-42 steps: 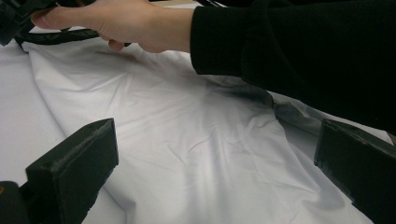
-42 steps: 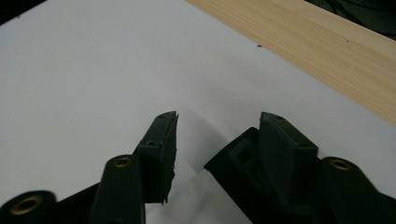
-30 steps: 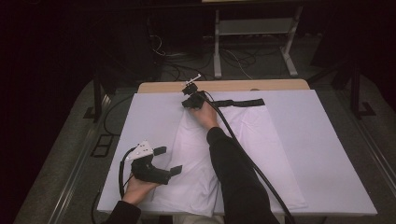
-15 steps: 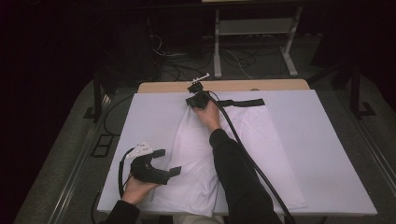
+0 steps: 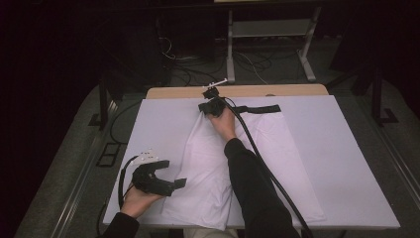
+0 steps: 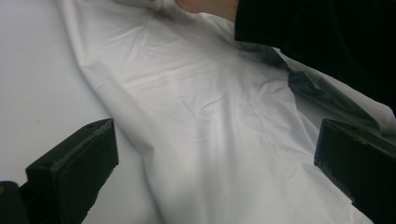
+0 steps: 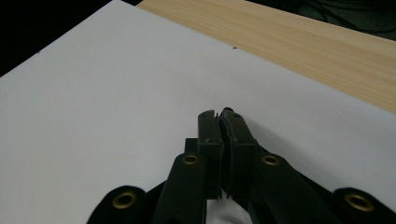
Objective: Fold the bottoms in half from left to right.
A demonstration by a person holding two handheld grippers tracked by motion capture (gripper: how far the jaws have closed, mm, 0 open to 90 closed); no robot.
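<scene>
We find the white, thin fabric garment (image 5: 213, 163) spread on the white table cover (image 5: 346, 163), its long axis running from the near edge away toward the far wooden table strip (image 5: 277, 90). The right claw (image 5: 212, 106) sits at the garment's far end, jaws pressed together; a sliver of white cloth shows at their base, so we judge it grips the far edge. Its jaws have just been closing. The left claw (image 5: 163, 181) stands wide, holding nothing, and the garment's near portion lies just ahead of it, between its jaws in the left gripper view (image 6: 210, 140). Against the earlier frames, both hands occupy nearly the same places.
</scene>
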